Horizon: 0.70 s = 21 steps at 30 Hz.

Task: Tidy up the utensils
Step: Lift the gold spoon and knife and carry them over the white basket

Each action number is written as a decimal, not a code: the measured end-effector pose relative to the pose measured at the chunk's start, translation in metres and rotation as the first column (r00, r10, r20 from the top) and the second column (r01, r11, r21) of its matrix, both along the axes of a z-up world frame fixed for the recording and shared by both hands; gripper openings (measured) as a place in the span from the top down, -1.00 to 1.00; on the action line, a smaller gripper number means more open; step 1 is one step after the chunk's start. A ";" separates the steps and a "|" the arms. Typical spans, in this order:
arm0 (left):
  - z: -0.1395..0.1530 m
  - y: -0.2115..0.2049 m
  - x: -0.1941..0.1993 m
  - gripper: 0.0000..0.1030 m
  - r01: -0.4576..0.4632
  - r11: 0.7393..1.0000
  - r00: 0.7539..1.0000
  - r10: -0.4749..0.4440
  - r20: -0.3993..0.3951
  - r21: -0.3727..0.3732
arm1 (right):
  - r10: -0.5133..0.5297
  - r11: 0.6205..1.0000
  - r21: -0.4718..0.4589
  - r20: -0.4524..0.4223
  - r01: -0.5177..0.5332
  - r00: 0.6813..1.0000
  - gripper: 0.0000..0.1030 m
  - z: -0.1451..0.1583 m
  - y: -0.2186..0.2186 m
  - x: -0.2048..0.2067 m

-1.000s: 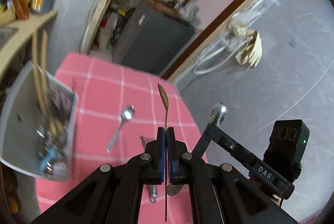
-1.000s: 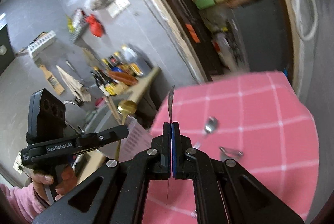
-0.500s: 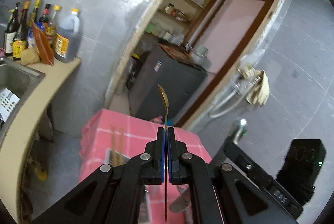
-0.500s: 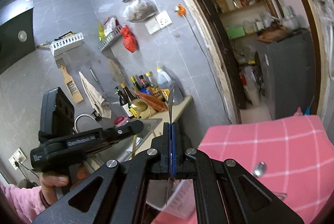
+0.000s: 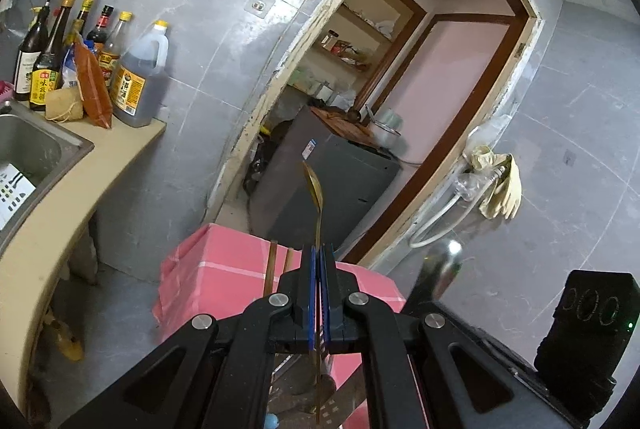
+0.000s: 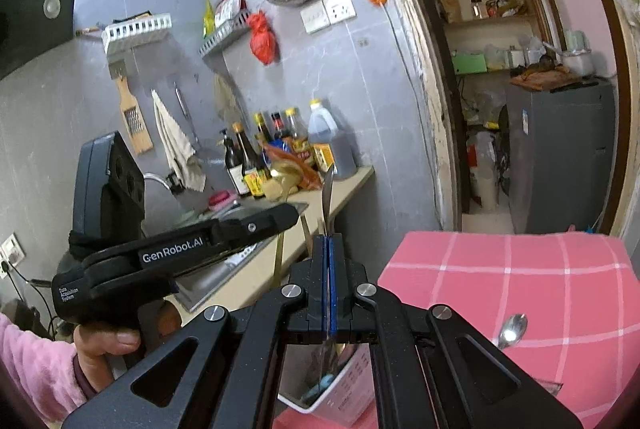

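The gold spoon (image 5: 314, 189) stands bowl-up, pinched in the left gripper (image 5: 319, 249), and the right gripper (image 6: 329, 241) is clenched on a silver utensil (image 6: 328, 195) (edge-on, kind unclear). A second ago both hung over the pink checked table (image 6: 560, 269); now they face the counter (image 5: 72, 185), table edge below. A silver spoon (image 6: 512, 329) lies on the cloth beside the white utensil bin (image 6: 352, 385).

My own fingers (image 5: 296, 293) hide most of the white utensil holder (image 6: 352, 381) below them, and what lies inside it is too small to tell. The lower stem of my gold spoon (image 5: 314, 185) runs out past the bottom edge. The two chopsticks (image 5: 272, 265) vanish behind my left jaw. In my right wrist view the silver utensil (image 6: 328, 197) I pinch shows only edge-on, and the loose spoon (image 6: 512, 327) loses its handle behind my linkage.
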<state>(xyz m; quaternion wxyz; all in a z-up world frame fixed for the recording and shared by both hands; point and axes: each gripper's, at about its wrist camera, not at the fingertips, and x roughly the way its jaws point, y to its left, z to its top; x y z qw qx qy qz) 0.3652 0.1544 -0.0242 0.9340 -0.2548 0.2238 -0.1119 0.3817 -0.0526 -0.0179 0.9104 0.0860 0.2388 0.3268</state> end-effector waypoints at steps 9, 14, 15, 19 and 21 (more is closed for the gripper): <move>-0.018 -0.006 -0.007 0.95 0.012 0.999 1.000 -0.012 0.005 0.034 | 0.021 1.000 -0.020 -0.058 -0.022 0.998 0.97 -0.021 0.004 0.003; -0.025 -0.005 -0.012 0.95 -0.006 0.999 1.000 0.006 0.000 0.047 | 0.028 0.999 -0.026 -0.073 -0.030 0.997 0.97 -0.027 0.006 0.002; -0.027 -0.004 -0.013 0.95 -0.012 0.999 1.000 0.012 0.001 0.051 | 0.029 0.999 -0.027 -0.076 -0.031 0.997 0.97 -0.028 0.006 0.002; -0.034 -0.007 -0.012 0.95 -0.023 0.997 1.000 0.024 -0.007 0.075 | 0.031 0.999 -0.029 -0.092 -0.034 0.995 0.97 -0.033 0.006 0.001; -0.035 -0.009 -0.012 0.95 -0.028 0.996 1.000 0.029 -0.005 0.088 | 0.033 0.999 -0.031 -0.096 -0.036 0.995 0.97 -0.035 0.006 0.001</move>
